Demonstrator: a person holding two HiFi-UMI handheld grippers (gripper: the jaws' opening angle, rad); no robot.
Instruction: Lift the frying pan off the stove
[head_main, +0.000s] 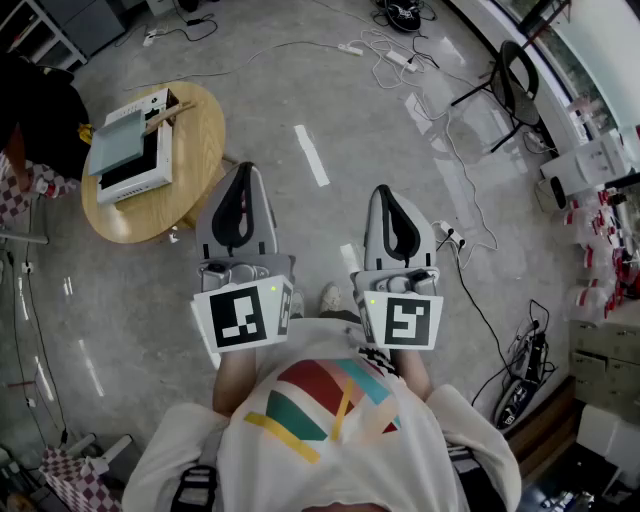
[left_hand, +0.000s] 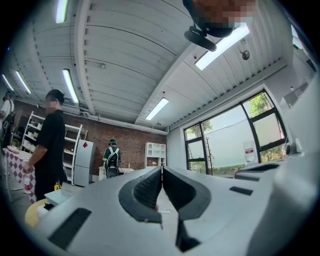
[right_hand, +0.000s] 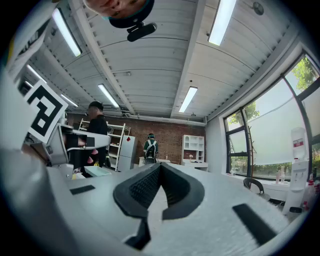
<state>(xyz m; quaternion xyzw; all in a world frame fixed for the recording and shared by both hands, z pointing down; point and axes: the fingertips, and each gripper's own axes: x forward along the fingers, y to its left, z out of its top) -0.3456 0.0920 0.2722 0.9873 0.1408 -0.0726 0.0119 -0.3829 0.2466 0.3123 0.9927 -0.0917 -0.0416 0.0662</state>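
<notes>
A square pale-green frying pan (head_main: 120, 142) with a wooden handle (head_main: 163, 116) rests on a white stove (head_main: 140, 170) on a round wooden table (head_main: 200, 140), far to the front left. Both grippers are held close to the person's chest, well short of the table and tilted upward. My left gripper (head_main: 242, 175) is shut, its black pads (left_hand: 150, 187) pressed together with nothing between them. The right gripper (head_main: 389, 195) is shut and empty too, pads (right_hand: 145, 187) touching. The gripper views look toward the ceiling and far wall; the pan's corner (left_hand: 57, 196) just shows at lower left.
A person in black (head_main: 35, 110) stands at the table's left side. Cables and power strips (head_main: 400, 60) lie across the grey floor ahead. A black chair (head_main: 515, 80) and shelves with bottles (head_main: 600, 220) are at the right. Another person (left_hand: 112, 157) stands far off.
</notes>
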